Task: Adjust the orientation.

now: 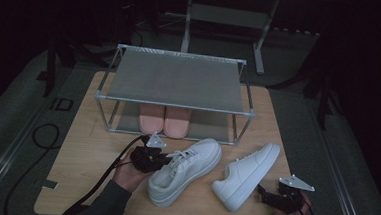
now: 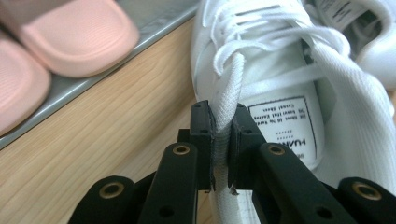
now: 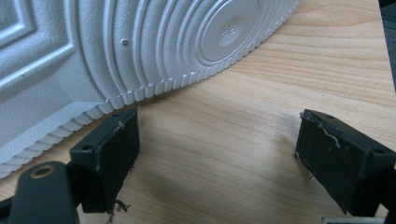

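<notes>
A: Where's the sneaker?

B: In front of the shoe rack, toe toward it. The left gripper is clamped on its tongue.

A: Risk?

B: The tongue is soft, so it could slip free or the shoe could swing when lifted. The right gripper hangs released beside the other sneaker.

Woven cloth lace, matt white. Sneaker smooth white leather-look; ribbed rubbery sole. Counter light wood grain. Slippers pink matt foam. Rack metal.
</notes>
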Demonstrator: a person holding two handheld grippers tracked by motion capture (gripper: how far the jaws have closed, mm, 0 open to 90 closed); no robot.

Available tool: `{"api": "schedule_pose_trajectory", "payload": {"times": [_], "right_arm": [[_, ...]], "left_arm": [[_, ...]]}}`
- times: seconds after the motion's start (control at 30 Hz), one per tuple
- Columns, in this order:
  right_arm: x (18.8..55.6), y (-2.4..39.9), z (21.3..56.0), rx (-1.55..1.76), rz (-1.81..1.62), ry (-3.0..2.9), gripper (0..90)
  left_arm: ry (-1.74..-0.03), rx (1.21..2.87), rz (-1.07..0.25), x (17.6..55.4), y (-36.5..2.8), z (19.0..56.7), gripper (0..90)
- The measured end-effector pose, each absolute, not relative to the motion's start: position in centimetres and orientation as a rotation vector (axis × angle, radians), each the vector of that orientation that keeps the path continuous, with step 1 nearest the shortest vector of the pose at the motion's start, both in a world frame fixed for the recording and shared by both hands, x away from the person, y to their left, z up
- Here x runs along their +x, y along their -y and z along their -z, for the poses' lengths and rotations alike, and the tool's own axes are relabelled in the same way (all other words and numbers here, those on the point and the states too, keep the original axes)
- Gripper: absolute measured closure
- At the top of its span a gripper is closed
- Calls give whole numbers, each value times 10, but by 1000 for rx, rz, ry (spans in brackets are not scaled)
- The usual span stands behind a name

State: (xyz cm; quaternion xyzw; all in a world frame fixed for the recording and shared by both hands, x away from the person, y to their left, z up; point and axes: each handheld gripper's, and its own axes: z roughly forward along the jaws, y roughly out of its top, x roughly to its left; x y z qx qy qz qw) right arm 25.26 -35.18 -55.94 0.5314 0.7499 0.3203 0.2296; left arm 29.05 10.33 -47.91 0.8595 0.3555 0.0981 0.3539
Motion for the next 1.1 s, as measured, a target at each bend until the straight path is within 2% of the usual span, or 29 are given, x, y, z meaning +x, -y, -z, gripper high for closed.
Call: {"api": "schedule_pose_trajectory", "payload": {"times": [0.5,0.6,0.7,0.8,0.93,1.1], "right_arm": [[252,352,559,1463,-881,-2062,134],[252,352,559,1465,-881,-2060,137],[251,351,559,1464,-883,-2060,146],[250,351,560,1462,-889,-2057,158],[250,350,556,1470,-881,-2062,269],[245,354,546,1496,-920,-2034,424]], "left_arm": [[-1085,2167,-330,268,-141,478,815],[-1051,2150,-253,270,-147,482,748],[-1022,2133,-221,271,-149,483,653],[-972,2075,-193,270,-156,475,599],[-962,2031,-238,272,-169,466,567],[-1025,1999,-295,285,-186,469,609]]}}
